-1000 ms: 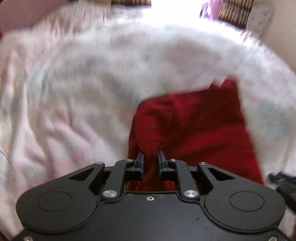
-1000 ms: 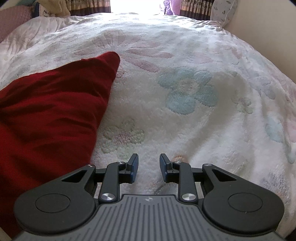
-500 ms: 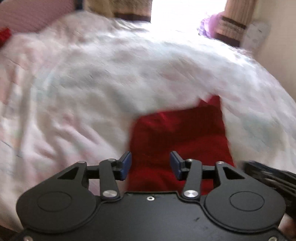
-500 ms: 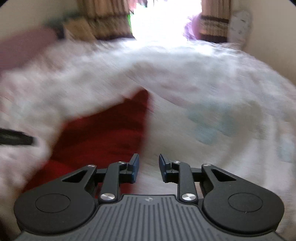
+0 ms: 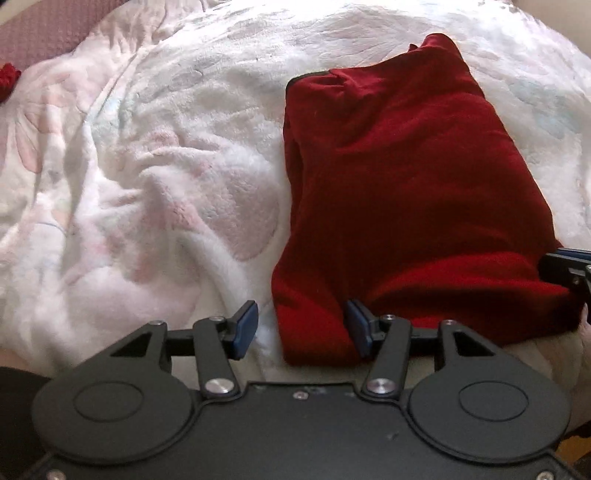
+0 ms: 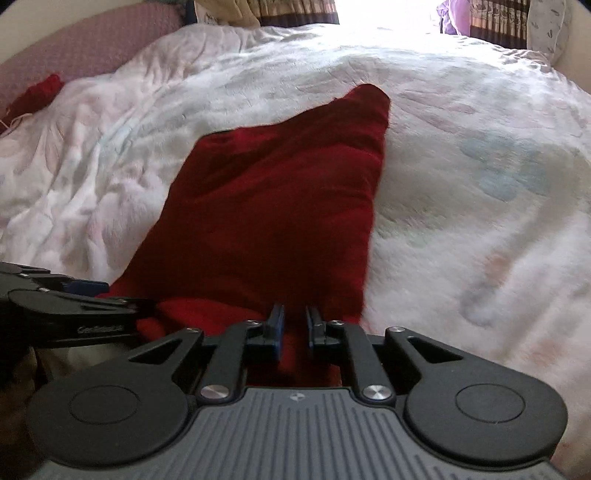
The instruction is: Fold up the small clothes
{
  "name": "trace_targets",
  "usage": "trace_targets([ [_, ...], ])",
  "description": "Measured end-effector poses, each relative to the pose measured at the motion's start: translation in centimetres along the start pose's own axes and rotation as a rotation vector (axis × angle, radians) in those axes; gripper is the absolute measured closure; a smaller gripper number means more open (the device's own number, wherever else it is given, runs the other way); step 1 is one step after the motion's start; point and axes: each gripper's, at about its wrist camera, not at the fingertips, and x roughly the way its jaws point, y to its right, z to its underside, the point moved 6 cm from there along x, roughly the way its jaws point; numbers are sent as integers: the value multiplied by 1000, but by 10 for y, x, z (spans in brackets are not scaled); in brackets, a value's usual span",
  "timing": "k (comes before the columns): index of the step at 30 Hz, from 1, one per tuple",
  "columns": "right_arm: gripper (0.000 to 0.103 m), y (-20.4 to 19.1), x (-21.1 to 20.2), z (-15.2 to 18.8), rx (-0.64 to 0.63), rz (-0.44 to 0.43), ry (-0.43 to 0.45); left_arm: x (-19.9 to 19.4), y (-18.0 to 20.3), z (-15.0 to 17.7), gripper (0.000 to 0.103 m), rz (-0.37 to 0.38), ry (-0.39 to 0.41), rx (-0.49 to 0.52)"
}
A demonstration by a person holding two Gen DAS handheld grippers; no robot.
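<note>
A dark red garment [image 5: 406, 184] lies folded into a long oblong on a white flowered blanket [image 5: 166, 184]. My left gripper [image 5: 301, 326] is at its near left corner. Its jaws are opening wide; the corner lies between them, ungripped. My right gripper [image 6: 295, 328] is at the near right edge of the red garment [image 6: 277, 206]. Its jaws are closing to a narrow gap with red cloth between the pads. Each gripper shows at the edge of the other's view: the right gripper [image 5: 565, 269] and the left gripper [image 6: 74, 295].
The blanket [image 6: 461, 184] covers the whole bed and is rumpled on the left. Another red cloth [image 6: 37, 92] lies at the far left by a pink cushion [image 6: 92, 44]. Curtains [image 6: 295, 9] and a pale pillow [image 6: 546, 26] stand beyond the bed.
My left jaws went from nearly shut on the red cloth to wide apart at its left corner. My right gripper came left from the bare blanket onto the garment's edge and narrowed.
</note>
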Motion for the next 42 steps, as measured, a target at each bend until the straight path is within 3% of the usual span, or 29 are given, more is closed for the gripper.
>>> trace_targets([
  [5,85,1,-20,-2,25,76,-72,-33,10,-15,50,27,65,14],
  [9,84,-6,-37,-15,8,34,-19,-39,16,-37,50,72,118,-20],
  [17,84,-24,-17,-26,16,-19,-36,3,18,-41,50,129,48,-72],
  [20,84,-27,-5,-24,10,-32,-58,30,18,-27,46,54,11,-50],
  [23,86,-23,17,-18,5,13,-106,28,4,-25,46,-1,9,-50],
  [26,93,0,15,-14,74,-29,-112,27,-9,-17,46,15,-3,-67],
  [27,103,9,11,-14,82,-8,-112,26,-10,-15,46,12,-2,-63],
  [31,103,49,-2,-6,151,34,-118,17,-5,-10,46,-26,4,-22],
  [33,84,69,-5,-1,152,174,-125,10,-4,-9,47,-26,7,-8],
  [34,83,76,-7,1,148,208,-120,5,-3,-9,47,-24,6,-4],
  [38,84,86,-21,-1,228,138,-75,-14,2,-14,49,24,52,-23],
  [42,84,55,-36,-18,187,29,9,-15,15,-19,49,65,72,2],
])
